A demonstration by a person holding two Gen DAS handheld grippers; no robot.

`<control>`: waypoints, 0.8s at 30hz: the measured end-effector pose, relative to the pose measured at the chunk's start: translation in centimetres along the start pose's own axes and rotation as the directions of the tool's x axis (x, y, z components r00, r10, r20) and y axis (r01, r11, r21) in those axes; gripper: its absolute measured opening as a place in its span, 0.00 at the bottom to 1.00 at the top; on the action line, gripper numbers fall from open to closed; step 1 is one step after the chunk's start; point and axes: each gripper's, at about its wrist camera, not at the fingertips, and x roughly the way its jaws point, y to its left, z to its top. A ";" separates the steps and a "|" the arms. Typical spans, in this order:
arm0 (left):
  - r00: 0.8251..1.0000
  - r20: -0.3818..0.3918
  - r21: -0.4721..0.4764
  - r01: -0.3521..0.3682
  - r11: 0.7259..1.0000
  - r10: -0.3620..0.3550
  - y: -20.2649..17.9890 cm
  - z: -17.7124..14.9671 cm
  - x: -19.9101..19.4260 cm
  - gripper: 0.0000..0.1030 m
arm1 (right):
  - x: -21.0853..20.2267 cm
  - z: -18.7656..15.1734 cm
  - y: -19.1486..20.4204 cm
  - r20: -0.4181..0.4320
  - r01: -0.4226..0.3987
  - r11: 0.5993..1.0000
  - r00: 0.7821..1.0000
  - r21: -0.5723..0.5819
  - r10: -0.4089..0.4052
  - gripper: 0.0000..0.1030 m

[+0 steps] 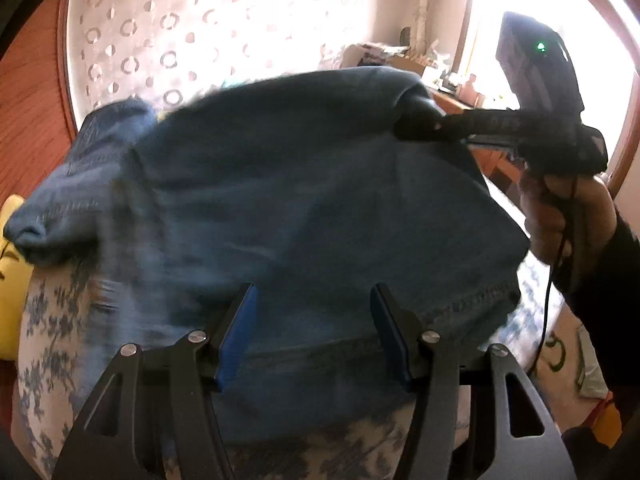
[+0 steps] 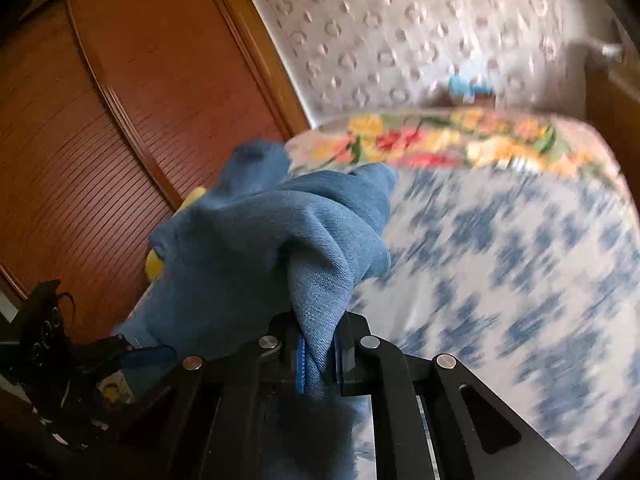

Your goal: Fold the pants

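Observation:
Blue denim pants [image 1: 304, 200] are lifted in a broad sheet above the bed. In the left wrist view my left gripper [image 1: 314, 332] is open, its blue-padded fingers [image 1: 236, 336] spread just below the pants' stitched hem, holding nothing. My right gripper [image 1: 420, 124] shows there at the upper right, pinching the cloth's top edge. In the right wrist view the right gripper [image 2: 318, 356] is shut on a bunched fold of the pants [image 2: 276, 240], which drape away to the left. The left gripper [image 2: 132, 356] shows at the lower left there.
The bed has a blue-and-white floral sheet [image 2: 500, 280] and a bright flowered cover [image 2: 460, 140] at its far end. A red-brown louvred wardrobe [image 2: 100, 140] stands on the left. A patterned curtain [image 1: 180, 32] and bright window [image 1: 492, 20] lie behind. Something yellow [image 1: 12, 248] lies at the bed's left.

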 end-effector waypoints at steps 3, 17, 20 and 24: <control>1.000 0.023 0.022 0.012 1.000 -0.012 -1.1 1.5 0.1 0.58 | -2.5 1.4 -2.5 0.041 0.079 0.997 0.996 0.005 -0.079 0.09; 0.996 -0.016 0.064 0.086 0.994 -0.085 -5.0 3.1 4.0 0.58 | -2.9 -5.7 -11.3 -0.105 0.267 0.962 0.960 0.052 -0.261 0.59; 0.997 -0.036 0.061 0.075 0.995 -0.073 -4.9 3.0 4.9 0.58 | -2.6 -7.2 -11.8 -0.117 0.263 0.962 0.960 0.076 -0.253 0.60; 0.997 -0.051 0.049 0.060 0.997 -0.057 -5.0 2.8 5.7 0.58 | -2.3 -8.2 -12.0 -0.131 0.288 0.955 0.952 0.075 -0.277 0.60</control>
